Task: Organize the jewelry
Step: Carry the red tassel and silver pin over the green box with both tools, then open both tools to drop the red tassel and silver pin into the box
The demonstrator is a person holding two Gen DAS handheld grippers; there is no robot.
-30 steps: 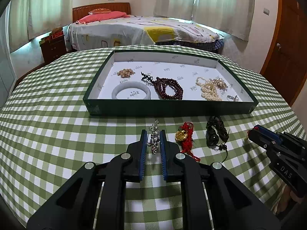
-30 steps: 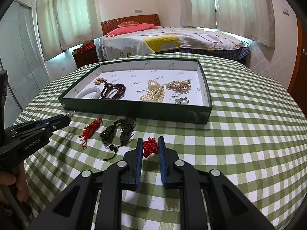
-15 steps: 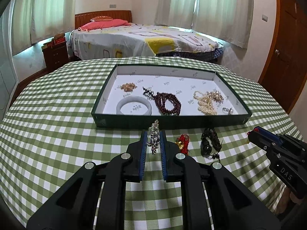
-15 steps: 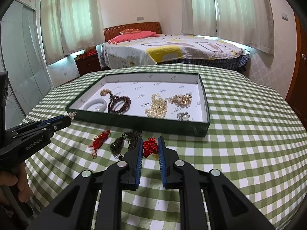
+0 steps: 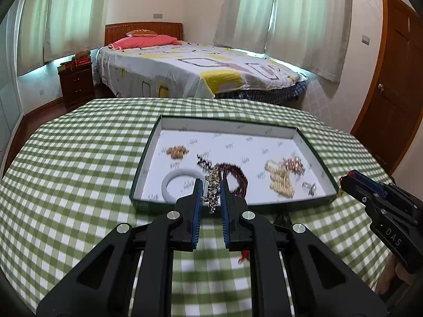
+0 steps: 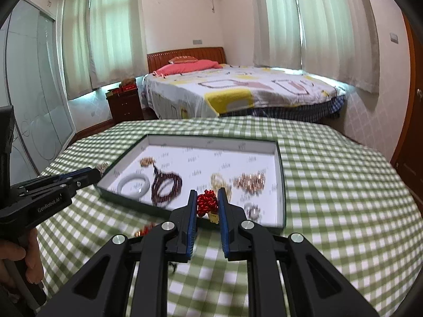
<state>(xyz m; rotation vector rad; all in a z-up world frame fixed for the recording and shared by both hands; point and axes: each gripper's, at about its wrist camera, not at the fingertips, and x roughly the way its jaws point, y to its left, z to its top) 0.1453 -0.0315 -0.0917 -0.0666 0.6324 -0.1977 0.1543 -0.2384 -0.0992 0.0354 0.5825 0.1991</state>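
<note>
A green tray with a white floor (image 5: 148, 153) (image 6: 280, 163) lies on the checked table. It holds a white bangle (image 5: 174, 179) (image 6: 133, 185), dark red beads (image 5: 238, 177) (image 6: 166, 187), pearls (image 5: 280, 179) and gold chains (image 5: 177, 152) (image 6: 249, 181). My left gripper (image 5: 211, 192) is shut on a silver chain (image 5: 212, 185), held above the tray's near rim. My right gripper (image 6: 207, 202) is shut on a red knotted ornament (image 6: 206, 200) with a gold piece below it, raised near the tray's front edge.
Red cord pieces (image 5: 243, 256) (image 6: 144, 229) lie on the green checked tablecloth (image 5: 79, 158) in front of the tray. A bed (image 5: 185, 63), a nightstand (image 5: 76, 82) and a wooden door (image 5: 396, 79) stand beyond the table.
Both grippers have risen off the table with their jewelry and moved forward toward the tray. The loose pieces on the cloth are now mostly hidden under the grippers.
</note>
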